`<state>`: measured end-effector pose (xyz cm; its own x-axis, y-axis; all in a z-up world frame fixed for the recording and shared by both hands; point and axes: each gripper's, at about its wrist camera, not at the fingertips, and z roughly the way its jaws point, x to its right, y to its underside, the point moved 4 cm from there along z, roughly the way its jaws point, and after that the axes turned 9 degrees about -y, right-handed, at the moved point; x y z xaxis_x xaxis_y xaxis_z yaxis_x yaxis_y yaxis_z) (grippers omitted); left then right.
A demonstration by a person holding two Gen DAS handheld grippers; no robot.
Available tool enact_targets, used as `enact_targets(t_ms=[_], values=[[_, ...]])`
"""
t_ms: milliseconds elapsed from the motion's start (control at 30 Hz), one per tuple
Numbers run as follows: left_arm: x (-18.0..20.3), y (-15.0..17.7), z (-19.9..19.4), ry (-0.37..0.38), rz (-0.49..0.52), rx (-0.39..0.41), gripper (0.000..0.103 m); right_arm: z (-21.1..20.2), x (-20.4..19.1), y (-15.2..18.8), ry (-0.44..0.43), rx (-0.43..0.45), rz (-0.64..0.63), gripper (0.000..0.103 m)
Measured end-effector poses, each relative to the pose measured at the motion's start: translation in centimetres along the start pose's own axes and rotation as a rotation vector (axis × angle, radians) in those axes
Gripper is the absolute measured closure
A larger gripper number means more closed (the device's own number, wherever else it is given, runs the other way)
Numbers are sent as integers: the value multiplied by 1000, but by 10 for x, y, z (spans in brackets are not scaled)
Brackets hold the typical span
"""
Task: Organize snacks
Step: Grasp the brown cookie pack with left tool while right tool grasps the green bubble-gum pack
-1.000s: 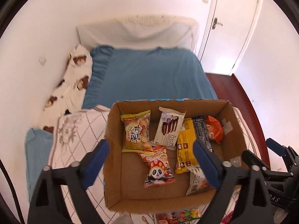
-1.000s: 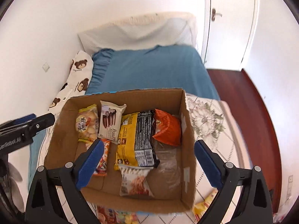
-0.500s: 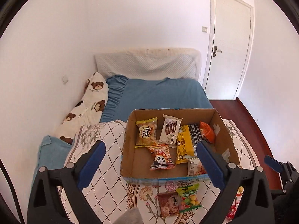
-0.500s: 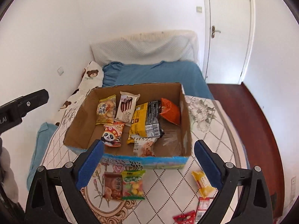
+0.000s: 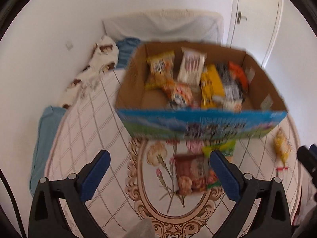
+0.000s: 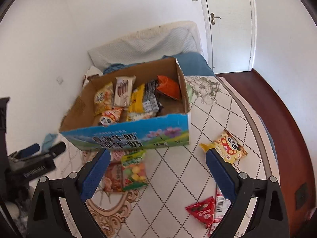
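Quilt, pale with diamond stitching, under everything. On it, cardboard box: a second ago seen from right above its open top, now seen from in front and lower down, with the blue printed front wall in full view. Reads as a pull-back from the box and a drop toward the loose packets, so probably one drop-off finished and the next pick-up starting.

Left gripper: jaws spread wide, just been opening further, nothing between them. Right gripper: jaws likewise spread, empty. Left view smeared by motion.

Inside the box, roughly seven packets lying flat and partly overlapping: yellow, white, black, orange, one with a panda face.

Still outside, on the quilt:
- brown packet, just before the box front, below the left jaws
- green candy packet, overlapping the brown one
- yellow panda packet, to the right, apart from the box
- red triangular packet, nearest the camera, beside a slim white-and-red one

All soft, crinkly film bags, light, likely to slide under a shallow pinch.
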<state>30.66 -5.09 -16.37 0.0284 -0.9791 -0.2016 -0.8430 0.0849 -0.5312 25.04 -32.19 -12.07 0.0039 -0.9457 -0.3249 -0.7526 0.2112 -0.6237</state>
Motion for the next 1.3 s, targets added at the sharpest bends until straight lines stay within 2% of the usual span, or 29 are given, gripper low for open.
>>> enact_targets(t_ms=[133, 200, 300, 333, 367, 433, 500, 567, 800, 933, 1000, 1067, 1133, 1233, 1300], values=[[36, 19, 54, -18, 103, -122, 0, 31, 11, 18, -29, -111, 33, 4], [47, 29, 77, -18, 144, -202, 4, 46, 14, 27, -44, -175, 34, 4], [61, 39, 102, 3, 172, -282, 10, 61, 12, 35, -63, -207, 16, 16], [65, 41, 106, 38, 166, -295, 10, 67, 10, 38, -72, -226, 10, 24], [69, 42, 109, 50, 168, -310, 10, 70, 8, 40, -77, -236, 8, 26], [75, 46, 114, 63, 178, -334, 18, 76, 4, 41, -86, -246, 3, 26], [78, 49, 116, 95, 166, -345, 39, 81, -2, 40, -93, -255, -1, 26], [75, 51, 114, 114, 152, -354, 49, 86, -7, 37, -104, -267, 1, 26], [22, 83, 108, 56, 83, -393, 49, 125, -38, 35, -102, -330, -85, 26], [0, 101, 110, 56, 32, -422, 49, 164, -60, 45, -57, -403, -174, 26], [-6, 103, 117, 64, 19, -434, 45, 186, -67, 55, -1, -458, -230, 26], [-9, 101, 124, 59, 20, -444, 42, 204, -69, 62, 45, -497, -266, 28], [-8, 100, 128, 54, 17, -446, 40, 208, -72, 65, 81, -499, -314, 33], [-7, 93, 130, 68, -6, -439, 41, 200, -73, 71, 72, -497, -349, 46], [-18, 92, 129, 71, -21, -430, 46, 189, -69, 82, 60, -510, -369, 48]])
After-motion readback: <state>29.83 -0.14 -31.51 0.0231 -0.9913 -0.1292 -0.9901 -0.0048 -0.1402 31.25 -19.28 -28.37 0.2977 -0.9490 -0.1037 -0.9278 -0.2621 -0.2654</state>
